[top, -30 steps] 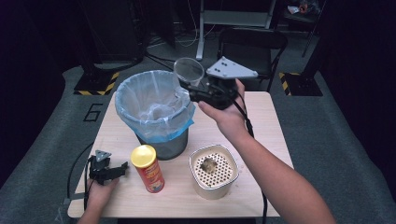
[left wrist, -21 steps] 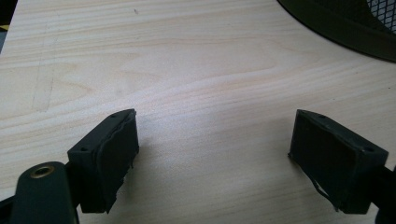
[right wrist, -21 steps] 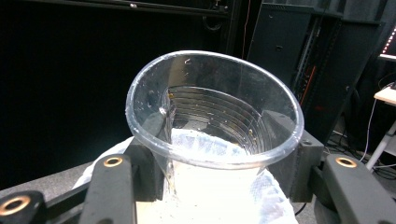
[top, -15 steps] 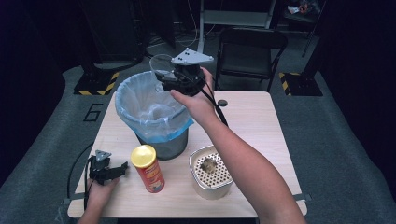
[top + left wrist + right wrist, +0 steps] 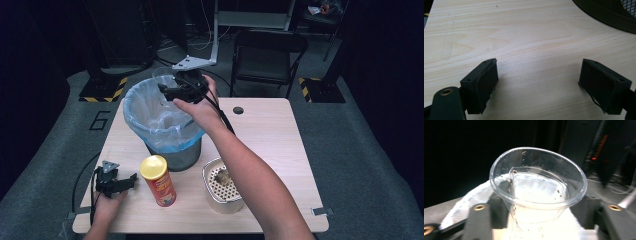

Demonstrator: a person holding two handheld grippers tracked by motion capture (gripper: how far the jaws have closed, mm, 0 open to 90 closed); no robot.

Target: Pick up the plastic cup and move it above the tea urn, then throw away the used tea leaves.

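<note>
The right gripper [image 5: 167, 90] holds a clear plastic cup [image 5: 537, 187] over the far rim of the bin [image 5: 165, 150], which is lined with a pale blue bag [image 5: 145, 112]. The gripper's jaws have just been opening, and with the cup between them, contact is hard to judge. In the high view the cup is mostly hidden. The left gripper [image 5: 131, 180] rests on the table [image 5: 270, 135], jaws spread and empty. The red can [image 5: 158, 181] carries an unreadable label. A painted "6" [image 5: 99, 120] marks the floor.

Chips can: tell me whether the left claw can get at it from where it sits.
Probably yes. The left claw is open, low on the table, with bare wood between it and the can.
</note>
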